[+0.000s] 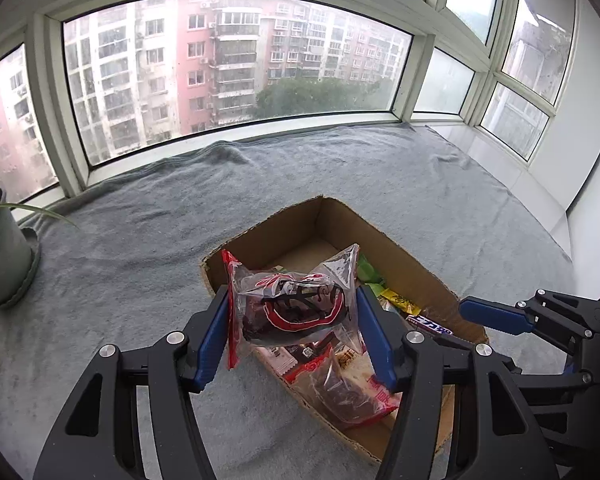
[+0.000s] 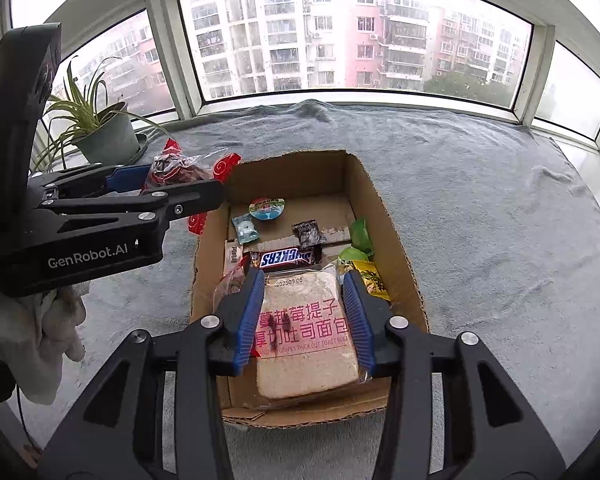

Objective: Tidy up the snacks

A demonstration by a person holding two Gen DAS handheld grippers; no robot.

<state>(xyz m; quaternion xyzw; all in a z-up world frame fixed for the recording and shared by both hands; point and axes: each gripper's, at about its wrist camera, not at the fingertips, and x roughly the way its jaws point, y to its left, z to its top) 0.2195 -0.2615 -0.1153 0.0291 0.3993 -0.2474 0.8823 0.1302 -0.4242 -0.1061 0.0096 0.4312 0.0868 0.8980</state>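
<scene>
My left gripper (image 1: 292, 316) is shut on a clear red-edged snack bag (image 1: 296, 308) and holds it above the left rim of an open cardboard box (image 1: 404, 256). The right wrist view shows the same bag (image 2: 180, 170) left of the box (image 2: 384, 216). My right gripper (image 2: 304, 312) is over the box's near end, its jaws on both sides of a wrapped toast bread pack (image 2: 306, 332); I cannot tell whether they press it. Inside the box lie a Snickers bar (image 2: 286, 258), a jelly cup (image 2: 267, 207), and several small sweets.
A grey blanket (image 2: 480, 208) covers the window ledge. A potted plant (image 2: 106, 136) stands at the far left by the window. A white wall (image 1: 580, 140) closes the right side. The window frame runs along the back.
</scene>
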